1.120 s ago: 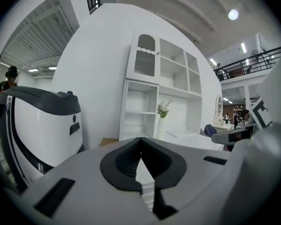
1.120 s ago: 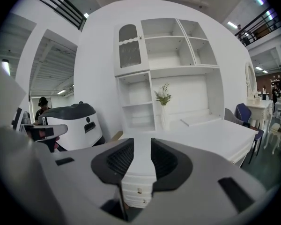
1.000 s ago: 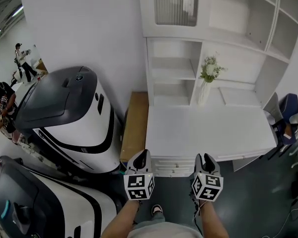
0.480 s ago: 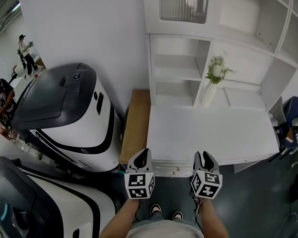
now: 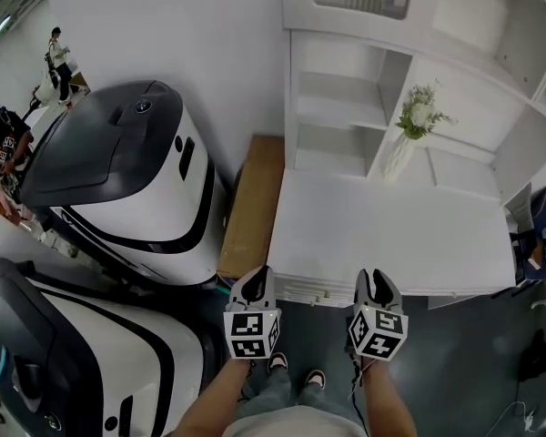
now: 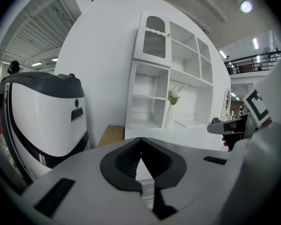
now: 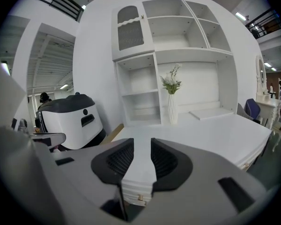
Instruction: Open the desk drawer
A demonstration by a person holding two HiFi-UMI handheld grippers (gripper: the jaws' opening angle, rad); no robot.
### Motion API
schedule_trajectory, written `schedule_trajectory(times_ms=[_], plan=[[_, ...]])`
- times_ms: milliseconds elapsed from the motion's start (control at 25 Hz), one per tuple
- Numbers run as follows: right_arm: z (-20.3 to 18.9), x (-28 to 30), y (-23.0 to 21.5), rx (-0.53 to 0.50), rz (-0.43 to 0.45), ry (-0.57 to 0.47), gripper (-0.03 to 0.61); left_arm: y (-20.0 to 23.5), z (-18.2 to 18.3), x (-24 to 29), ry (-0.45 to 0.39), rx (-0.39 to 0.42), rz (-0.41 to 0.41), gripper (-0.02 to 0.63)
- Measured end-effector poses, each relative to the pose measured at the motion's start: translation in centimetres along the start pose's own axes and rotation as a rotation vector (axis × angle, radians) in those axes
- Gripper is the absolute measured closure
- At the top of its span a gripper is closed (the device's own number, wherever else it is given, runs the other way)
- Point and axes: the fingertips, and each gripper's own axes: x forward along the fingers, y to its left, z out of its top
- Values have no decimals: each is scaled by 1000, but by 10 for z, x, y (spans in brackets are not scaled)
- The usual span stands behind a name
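Note:
A white desk [image 5: 391, 235] with a shelf hutch stands ahead of me. Its stack of shallow drawers [image 5: 311, 293] with small knobs sits under the front left edge and looks closed. My left gripper [image 5: 253, 282] hovers just left of the drawers, jaws shut and empty. My right gripper [image 5: 375, 284] hangs at the desk's front edge right of them, jaws slightly open with nothing between. In the left gripper view the left gripper [image 6: 140, 139] points at the drawer fronts [image 6: 147, 193]. In the right gripper view the right gripper [image 7: 142, 142] frames the drawer corner [image 7: 136, 191].
A large white-and-black machine [image 5: 118, 180] stands left of the desk, with a second one [image 5: 64, 362] nearer me. A wooden board [image 5: 253, 203] lies between machine and desk. A vase of flowers [image 5: 409, 135] stands at the desk's back. A blue chair [image 5: 541, 230] is at right. People [image 5: 55, 57] stand far left.
The view has swung, so the desk sits further right in the picture and my feet now show below. Both grippers keep their places at the desk's front edge.

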Motion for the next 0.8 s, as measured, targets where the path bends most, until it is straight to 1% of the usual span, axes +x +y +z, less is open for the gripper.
schedule_trajectory(times_ms=[160,320,480,640,800], plan=[[-17,0,-1,-29,-27,-5,463,8,-35,-8,52,-16,36,597],[-56,6,6,-18,-7,44,468,17,-81,-17,104,-24,63,597],[-109,10,13,-62,-7,91,469,29,-132,-23,145,-34,86,597],[-178,18,16,-62,14,188,466,38,-192,-26,200,-59,110,597],[-233,26,18,-142,41,234,465,43,-252,-28,237,-97,144,597]])
